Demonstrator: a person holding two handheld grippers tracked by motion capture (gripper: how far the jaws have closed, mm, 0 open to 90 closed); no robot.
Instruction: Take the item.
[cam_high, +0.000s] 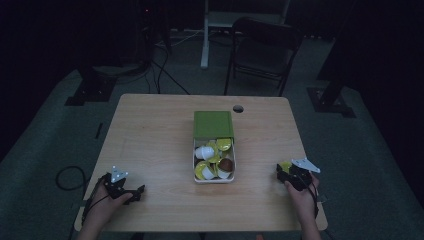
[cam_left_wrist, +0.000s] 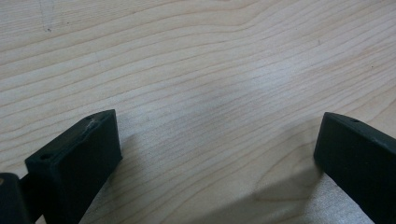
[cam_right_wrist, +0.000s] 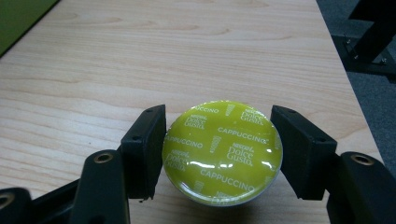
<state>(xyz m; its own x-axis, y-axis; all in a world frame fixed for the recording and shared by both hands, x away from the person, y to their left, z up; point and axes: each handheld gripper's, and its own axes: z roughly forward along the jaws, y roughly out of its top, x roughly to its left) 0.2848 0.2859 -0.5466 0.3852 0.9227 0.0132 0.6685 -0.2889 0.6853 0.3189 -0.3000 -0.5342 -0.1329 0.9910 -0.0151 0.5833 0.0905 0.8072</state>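
I have the right gripper (cam_right_wrist: 219, 154) pinching a yellow-green coffee capsule (cam_right_wrist: 222, 151), its two black jaws pressed against the sides of the rim; the foil lid faces the camera and reads "Cappuccino" and "Dolce Gusto". From above, that capsule (cam_high: 285, 165) sits in the right gripper (cam_high: 283, 171) well to the right of the open box (cam_high: 213, 125), low over the wooden table (cam_high: 150, 135) near its right edge. The box, green lid slid back, holds more capsules (cam_high: 214, 159), yellow, white and brown. My left gripper (cam_high: 136, 193) rests well to the left of the box, near the table's front edge, jaws spread wide with bare wood between them (cam_left_wrist: 219, 154).
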